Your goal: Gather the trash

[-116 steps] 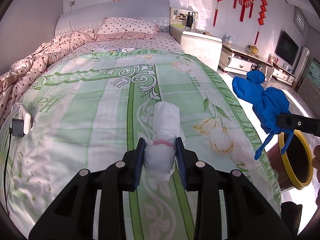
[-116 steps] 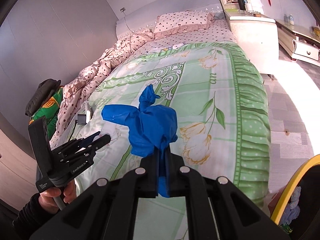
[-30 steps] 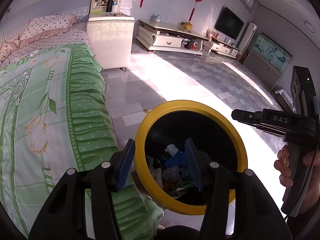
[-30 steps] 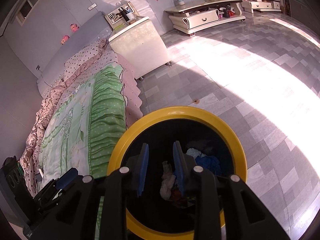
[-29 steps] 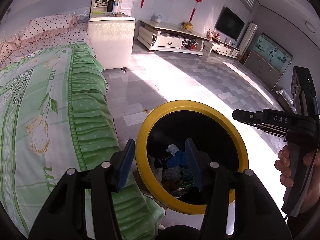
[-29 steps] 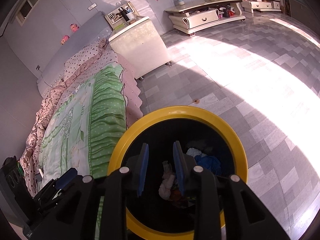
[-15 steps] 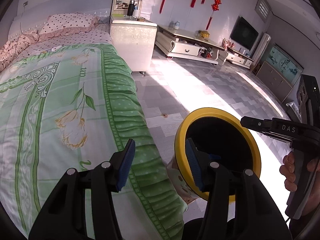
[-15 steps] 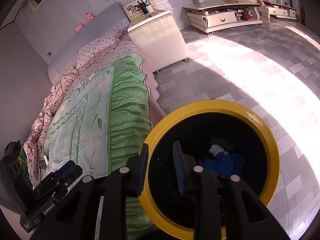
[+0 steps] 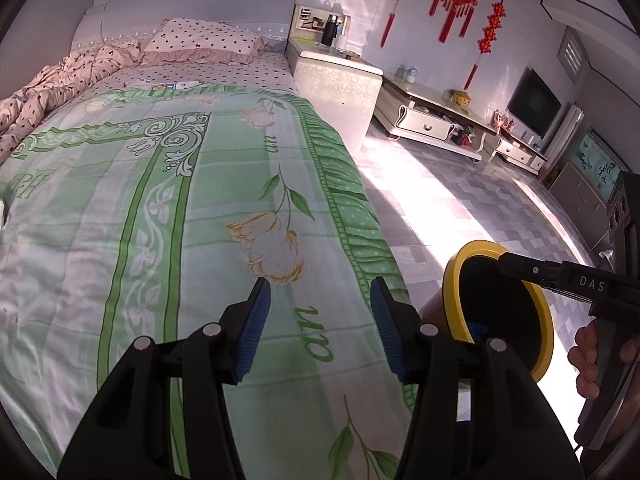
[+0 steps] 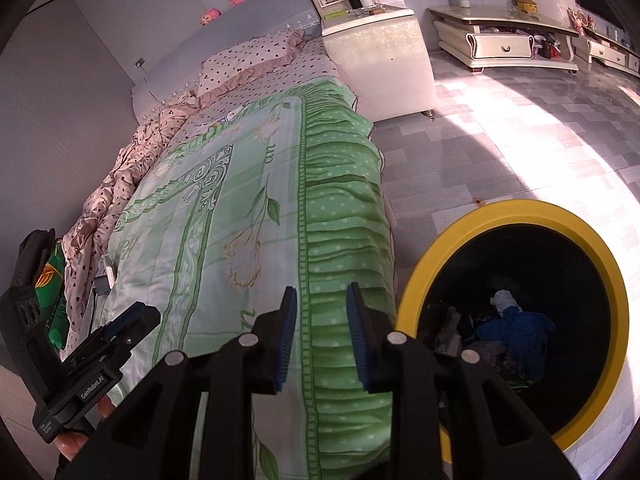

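A yellow-rimmed trash bin (image 10: 516, 208) stands on the floor beside the bed; it also shows in the left wrist view (image 9: 452, 276). Inside it lie a blue bag (image 10: 516, 328), a white wad (image 10: 503, 300) and other trash. My left gripper (image 9: 320, 308) is open and empty above the green floral quilt (image 9: 180, 208). My right gripper (image 10: 320, 316) is open and empty over the quilt's frilled edge (image 10: 340, 216), just left of the bin. Each gripper shows in the other's view, the right one (image 9: 560, 276) and the left one (image 10: 120, 328).
A pink dotted pillow (image 9: 204, 40) and rumpled duvet (image 9: 52, 76) lie at the bed's head. A white nightstand (image 9: 336, 80) and a low TV cabinet (image 9: 432, 120) stand along the wall. A small white device (image 10: 105, 276) lies on the quilt's far side. Tiled floor (image 10: 520, 120) spreads right of the bed.
Both grippers have swung left from over the bin toward the bed. The white wad and blue bag held earlier now lie in the bin. Both jaws stand open.
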### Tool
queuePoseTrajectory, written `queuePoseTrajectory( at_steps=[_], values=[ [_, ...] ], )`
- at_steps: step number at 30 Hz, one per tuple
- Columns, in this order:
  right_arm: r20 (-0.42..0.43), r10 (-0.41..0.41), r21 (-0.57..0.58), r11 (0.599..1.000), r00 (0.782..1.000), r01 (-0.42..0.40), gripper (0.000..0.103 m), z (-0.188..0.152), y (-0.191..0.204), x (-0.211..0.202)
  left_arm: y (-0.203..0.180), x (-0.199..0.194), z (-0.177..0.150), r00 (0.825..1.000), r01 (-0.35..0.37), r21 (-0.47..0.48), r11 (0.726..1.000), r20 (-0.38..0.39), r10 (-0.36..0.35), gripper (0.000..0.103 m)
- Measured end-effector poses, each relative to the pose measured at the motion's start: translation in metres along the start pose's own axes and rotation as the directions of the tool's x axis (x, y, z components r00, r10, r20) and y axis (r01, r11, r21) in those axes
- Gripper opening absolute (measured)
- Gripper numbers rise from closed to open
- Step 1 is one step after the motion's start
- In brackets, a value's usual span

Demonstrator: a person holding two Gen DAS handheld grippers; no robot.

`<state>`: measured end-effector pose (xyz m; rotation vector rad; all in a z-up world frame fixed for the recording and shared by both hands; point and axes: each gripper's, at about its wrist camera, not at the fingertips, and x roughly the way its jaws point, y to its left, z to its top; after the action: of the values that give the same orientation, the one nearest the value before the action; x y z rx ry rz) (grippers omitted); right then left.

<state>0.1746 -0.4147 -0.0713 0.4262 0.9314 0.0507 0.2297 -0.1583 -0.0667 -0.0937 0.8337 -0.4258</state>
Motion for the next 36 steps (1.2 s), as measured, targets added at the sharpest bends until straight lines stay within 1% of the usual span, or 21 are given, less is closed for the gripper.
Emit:
queuePoseTrajectory(
  at_steps=[6,11,19,20,22,23,26,28,29,31,32,34,36],
  values=[
    [-0.043,0.043,-0.051,0.998,0.998,-0.045,0.024,-0.006,0.045,0.025,0.054,-0.017,-0.008,0.997,-0.073,-0.046,0.996,0.011,0.074,0.049],
    [-0.078,0.069,-0.093,0.993,0.995,-0.076,0.024,-0.015,0.083,0.043,0.1,-0.032,-0.017,0.993,-0.115,-0.101,0.988,0.02,0.118,0.049],
    [-0.127,0.086,-0.151,0.983,0.988,-0.105,0.025,-0.035,0.125,0.071,0.153,-0.044,-0.041,0.983,-0.181,-0.16,0.97,0.008,0.184,0.049],
    [-0.128,0.084,-0.159,0.982,0.988,-0.104,0.028,-0.038,0.128,0.074,0.159,-0.045,-0.044,0.982,-0.187,-0.165,0.968,0.008,0.19,0.049],
    [-0.115,0.075,-0.173,0.98,0.991,-0.094,0.041,-0.042,0.132,0.077,0.168,-0.047,-0.051,0.98,-0.192,-0.173,0.966,0.013,0.198,0.051],
    [-0.114,0.079,-0.176,0.98,0.99,-0.098,0.042,-0.044,0.133,0.079,0.173,-0.048,-0.055,0.98,-0.193,-0.182,0.964,0.02,0.2,0.053],
    [-0.108,0.076,-0.183,0.979,0.991,-0.095,0.049,-0.049,0.137,0.084,0.183,-0.053,-0.064,0.977,-0.197,-0.205,0.959,0.045,0.21,0.061],
    [-0.099,0.078,-0.187,0.978,0.992,-0.096,0.055,-0.051,0.138,0.085,0.187,-0.056,-0.067,0.97,-0.213,-0.215,0.953,0.067,0.232,0.074],
    [-0.093,0.077,-0.188,0.978,0.993,-0.094,0.057,-0.051,0.14,0.086,0.189,-0.057,-0.068,0.967,-0.219,-0.22,0.951,0.079,0.241,0.076],
    [-0.068,0.072,-0.192,0.978,0.995,-0.084,0.068,-0.052,0.141,0.084,0.191,-0.061,-0.069,0.965,-0.217,-0.226,0.95,0.099,0.244,0.08],
    [-0.053,0.07,-0.193,0.978,0.996,-0.079,0.071,-0.052,0.141,0.083,0.191,-0.064,-0.069,0.961,-0.224,-0.224,0.948,0.11,0.253,0.082],
    [-0.02,0.068,-0.192,0.979,0.998,-0.07,0.084,-0.053,0.14,0.078,0.188,-0.07,-0.069,0.954,-0.236,-0.208,0.949,0.139,0.267,0.087],
    [0.021,0.06,-0.194,0.979,0.998,-0.054,0.095,-0.053,0.14,0.072,0.183,-0.078,-0.069,0.942,-0.255,-0.189,0.948,0.171,0.287,0.091]
  ],
)
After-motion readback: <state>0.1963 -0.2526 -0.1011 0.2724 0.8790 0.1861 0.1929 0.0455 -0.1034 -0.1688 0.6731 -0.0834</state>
